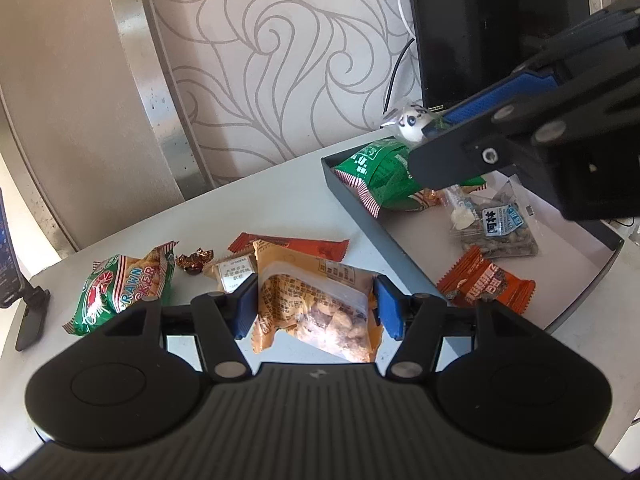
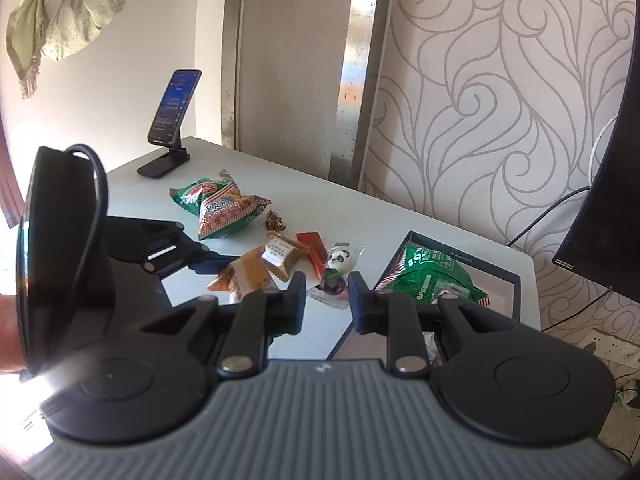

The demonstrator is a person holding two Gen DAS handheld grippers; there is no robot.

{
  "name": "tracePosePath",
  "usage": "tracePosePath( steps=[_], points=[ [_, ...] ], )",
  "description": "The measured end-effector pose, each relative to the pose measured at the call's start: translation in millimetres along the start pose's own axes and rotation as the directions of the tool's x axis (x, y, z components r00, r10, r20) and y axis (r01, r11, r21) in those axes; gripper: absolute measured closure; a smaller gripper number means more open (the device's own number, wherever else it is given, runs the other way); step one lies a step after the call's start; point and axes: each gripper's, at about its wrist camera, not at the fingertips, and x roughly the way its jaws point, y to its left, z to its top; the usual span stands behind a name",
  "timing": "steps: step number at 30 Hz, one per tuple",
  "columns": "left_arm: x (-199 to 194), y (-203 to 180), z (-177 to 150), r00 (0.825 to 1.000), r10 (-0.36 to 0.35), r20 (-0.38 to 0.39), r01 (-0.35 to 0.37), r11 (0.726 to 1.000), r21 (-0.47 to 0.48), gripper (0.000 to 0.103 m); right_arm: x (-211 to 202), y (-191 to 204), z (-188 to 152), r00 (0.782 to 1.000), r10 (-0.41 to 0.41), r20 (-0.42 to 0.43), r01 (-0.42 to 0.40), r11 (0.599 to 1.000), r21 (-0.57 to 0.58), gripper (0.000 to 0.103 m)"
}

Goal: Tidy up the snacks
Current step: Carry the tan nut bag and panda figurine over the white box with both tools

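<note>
1. Two grippers work above a pale grey table (image 1: pixel 280 184) that stands against a wall papered in grey swirls (image 1: pixel 280 40), with a brushed metal strip (image 1: pixel 136 60) beside it.
2. A dark monitor (image 1: pixel 480 20) stands at the far right. A phone on a stand (image 2: pixel 170 120) sits at the far left corner, and a pale green cloth (image 2: pixel 64 12) hangs on the wall above it.
3. The left gripper (image 1: pixel 316 306) has its blue pads pressed on both sides of an orange nut packet (image 1: pixel 316 304), which has a clear window showing brown nuts.
4. The right gripper (image 2: pixel 327 296) is clamped on a panda sweet (image 2: pixel 338 268), a white-and-black figure in a clear wrapper, held over the near left edge of the tray.
5. The dark tray (image 1: pixel 348 192) lies at the right of the table. It holds a green packet (image 1: pixel 384 172), a clear bag of seeds (image 1: pixel 496 224) and an orange bar (image 1: pixel 488 284).
6. Loose on the table to the left lie a green prawn cracker bag (image 1: pixel 120 292), a small brown foil sweet (image 1: pixel 194 262), a beige sachet (image 1: pixel 234 272) and a red bar (image 1: pixel 296 244).
</note>
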Motion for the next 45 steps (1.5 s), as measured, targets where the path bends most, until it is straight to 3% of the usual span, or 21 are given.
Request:
tracePosePath(
  steps=[20, 45],
  points=[
    [2.7, -44.1, 35.2, 0.994, -0.098, 0.054, 0.097, 0.995, 0.008, 0.038, -36.6, -44.7, -17.4, 0.994, -0.111, -0.002, 0.111, 0.991, 0.072, 0.077],
    [63.3, -92.3, 52.1, 0.976, -0.217, -0.004, 0.216, 0.976, -0.014, 0.037, -59.4, -81.5, -34.0, 0.98, -0.196, -0.04, 0.2, 0.972, 0.125, 0.077]
  ],
)
